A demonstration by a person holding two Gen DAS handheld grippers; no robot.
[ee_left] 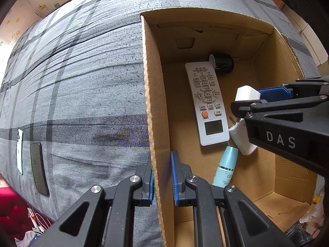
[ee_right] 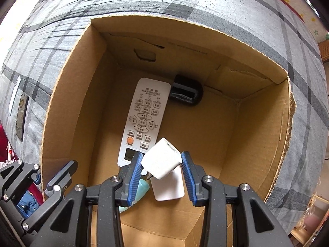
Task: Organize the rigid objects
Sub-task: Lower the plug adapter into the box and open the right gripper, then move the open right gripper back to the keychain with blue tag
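Note:
An open cardboard box (ee_left: 156, 111) stands on a grey plaid bedspread. My left gripper (ee_left: 162, 164) is shut on the box's left wall, one blue pad on each side of it. Over the box's inside, my right gripper (ee_right: 161, 160) is shut on a small white charger cube (ee_right: 162, 158), tilted between the pads. That charger (ee_left: 246, 93) also shows in the left wrist view. On the box floor lie a white remote (ee_right: 141, 121), a black jar (ee_right: 187, 93) on its side, a second white charger (ee_right: 168, 187) and a teal bottle (ee_right: 143, 188).
Two phones lie on the bedspread left of the box: a white one (ee_left: 20, 150) and a dark one (ee_left: 39, 168). The right half of the box floor (ee_right: 216, 144) is bare cardboard. Red fabric and cables show past the bed's edge (ee_left: 12, 210).

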